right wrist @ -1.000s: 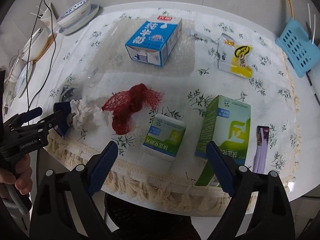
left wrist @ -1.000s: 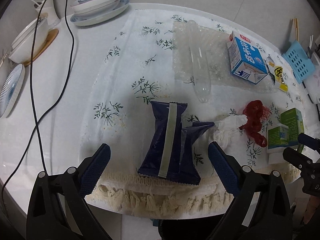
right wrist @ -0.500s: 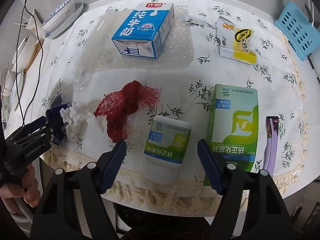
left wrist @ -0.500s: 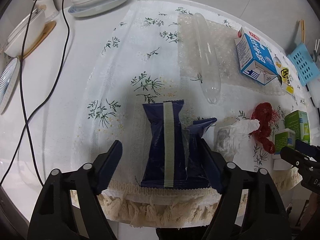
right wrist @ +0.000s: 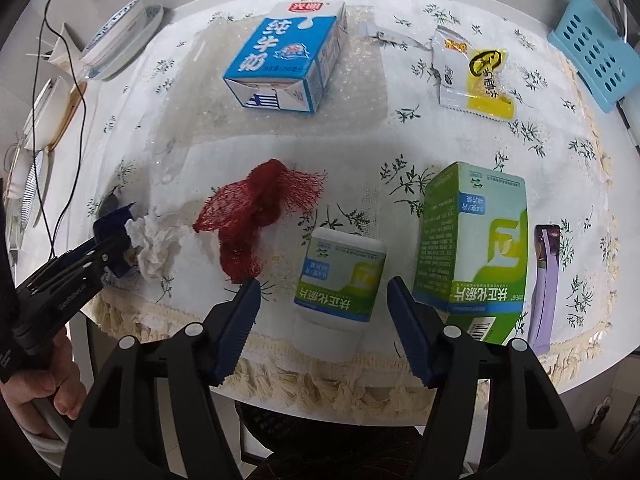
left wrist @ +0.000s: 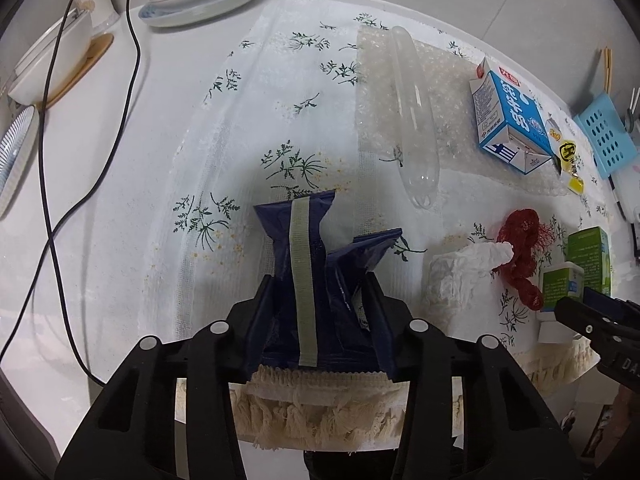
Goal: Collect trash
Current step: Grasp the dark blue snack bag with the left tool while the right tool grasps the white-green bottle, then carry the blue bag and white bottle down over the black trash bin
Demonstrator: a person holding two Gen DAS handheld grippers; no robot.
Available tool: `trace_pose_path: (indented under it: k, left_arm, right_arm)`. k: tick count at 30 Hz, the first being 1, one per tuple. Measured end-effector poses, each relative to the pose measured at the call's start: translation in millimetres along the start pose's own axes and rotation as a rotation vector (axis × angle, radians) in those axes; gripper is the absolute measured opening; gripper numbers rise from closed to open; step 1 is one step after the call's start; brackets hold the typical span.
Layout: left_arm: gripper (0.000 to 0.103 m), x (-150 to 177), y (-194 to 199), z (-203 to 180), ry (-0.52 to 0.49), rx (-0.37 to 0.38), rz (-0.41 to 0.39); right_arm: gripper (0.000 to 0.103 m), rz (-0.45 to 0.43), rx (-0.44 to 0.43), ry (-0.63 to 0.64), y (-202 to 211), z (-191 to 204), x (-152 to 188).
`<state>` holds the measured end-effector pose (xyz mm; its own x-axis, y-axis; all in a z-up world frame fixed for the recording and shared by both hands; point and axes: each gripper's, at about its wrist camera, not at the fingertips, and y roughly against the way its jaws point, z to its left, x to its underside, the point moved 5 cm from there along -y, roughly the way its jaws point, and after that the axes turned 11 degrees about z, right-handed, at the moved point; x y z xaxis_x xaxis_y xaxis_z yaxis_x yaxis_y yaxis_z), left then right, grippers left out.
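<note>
Now left tool (left wrist: 320, 304) clamped on navy wrapper (left wrist: 304, 248) at near bench (left wrist: 80, 240) edge, jaws just closing, pads pressing wrapper sides. Right tool (right wrist: 322, 304) not gripping: jaws just narrowing, straddling white bottle (right wrist: 340, 276) lying on its side, gap visible each side. Tissue (right wrist: 154, 248) just beside wrapper; red net (right wrist: 260, 208) between tissue and bottle. Green box (right wrist: 472, 240) right of bottle. Blue carton (right wrist: 284, 60) on bubble wrap (left wrist: 380, 92), farther back.

both grippers narrowed; left gripper (left wrist: 320, 312) now squeezes the navy wrapper (left wrist: 304, 264).
</note>
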<state>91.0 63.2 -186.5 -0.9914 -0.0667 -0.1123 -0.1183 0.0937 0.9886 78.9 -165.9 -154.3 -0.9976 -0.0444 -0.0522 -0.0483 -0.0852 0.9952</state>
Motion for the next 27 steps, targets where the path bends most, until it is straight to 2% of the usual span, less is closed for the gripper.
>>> trace_pose_path:
  k: [5,8,10,18,27]
  left_arm:
    - [0.032,2.0,2.9,0.9,0.007,0.011,-0.003]
    - [0.028,4.5,7.3,1.8,0.013,0.032,-0.014]
    - [0.025,6.4,9.5,1.8,0.013,0.040,-0.018]
    - [0.023,17.4,22.9,2.6,0.046,0.048,-0.057]
    - [0.023,41.3,59.9,-6.6,0.097,0.023,-0.122]
  right_arm:
    - [0.059,0.039,0.011,-0.020,-12.1,2.0,-1.3]
    - [0.051,0.061,0.015,-0.045,-18.4,0.7,-3.0]
    - [0.042,0.067,0.001,-0.064,-19.8,-1.4,-3.7]
    - [0.041,0.046,-0.044,-0.069,-8.0,-11.7,-0.4]
    - [0.041,-0.023,-0.094,0.028,33.5,-13.4,10.5]
